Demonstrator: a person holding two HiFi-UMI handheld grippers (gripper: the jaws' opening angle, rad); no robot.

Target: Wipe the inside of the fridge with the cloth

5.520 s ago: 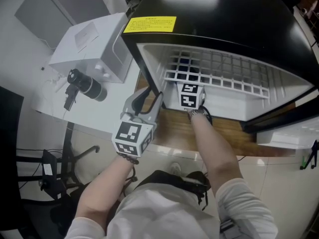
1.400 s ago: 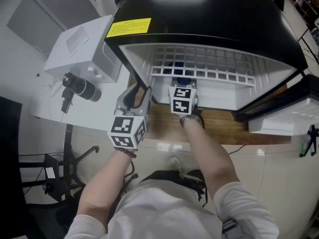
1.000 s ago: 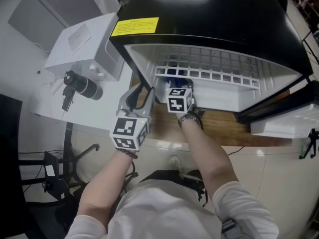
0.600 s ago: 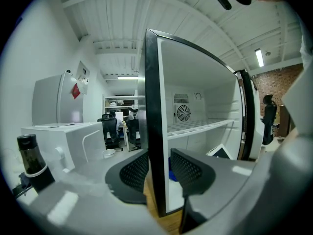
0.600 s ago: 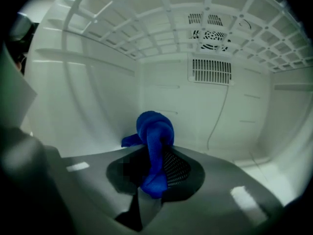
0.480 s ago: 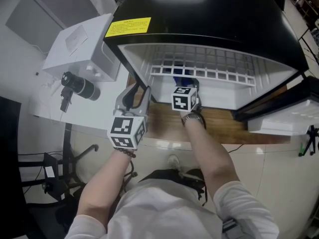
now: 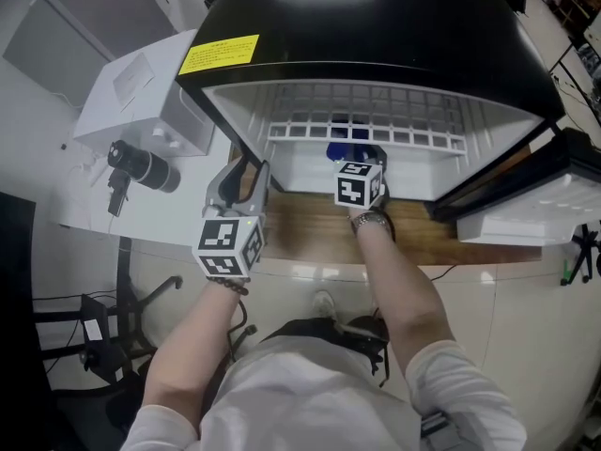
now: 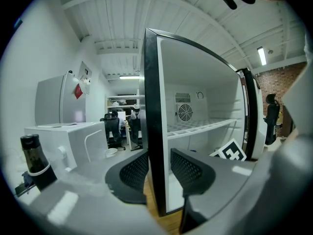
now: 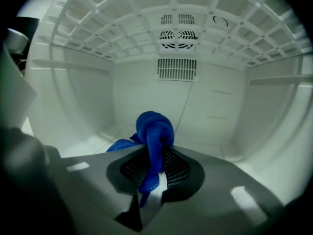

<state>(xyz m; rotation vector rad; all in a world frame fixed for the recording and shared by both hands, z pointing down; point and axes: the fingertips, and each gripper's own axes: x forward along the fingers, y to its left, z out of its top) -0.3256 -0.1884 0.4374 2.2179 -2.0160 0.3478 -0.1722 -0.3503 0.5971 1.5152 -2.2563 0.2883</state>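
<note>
The only writing near you is the yellow label (image 7: pixel 219 54) at the front left corner of the black fridge (image 7: pixel 376 26) top. Its dark print is too small to read. Each gripper's cube carries black-and-white square markers.

The cloth (image 9: pixel 154 131) is deep blue and soft, bunched into a rounded knot. Your right gripper (image 9: pixel 157 151) has its fingers pinching it. The knot rises above the fingertips, a narrow tail hangs down between the fingers, and a flap spreads to the left. You are holding it inside the fridge, under the white wire shelf (image 7: pixel 366 125), low in the white cavity and in front of the back wall with its vent grille (image 9: pixel 178 68). Whether the flap touches the fridge floor you cannot tell from here.

Your left gripper (image 8: pixel 159 155) is at the fridge's left wall. Its fingers stand one on each side of the black front edge and close onto that wall.

The fridge stands open on a wooden worktop (image 7: pixel 310 228), with its door (image 7: pixel 526 219) swung out to the right. Inside are the wire shelf and your cloth. To the left, a white box (image 7: pixel 131 92) and a dark cylinder-shaped object (image 7: pixel 141 165) sit on a white table.
</note>
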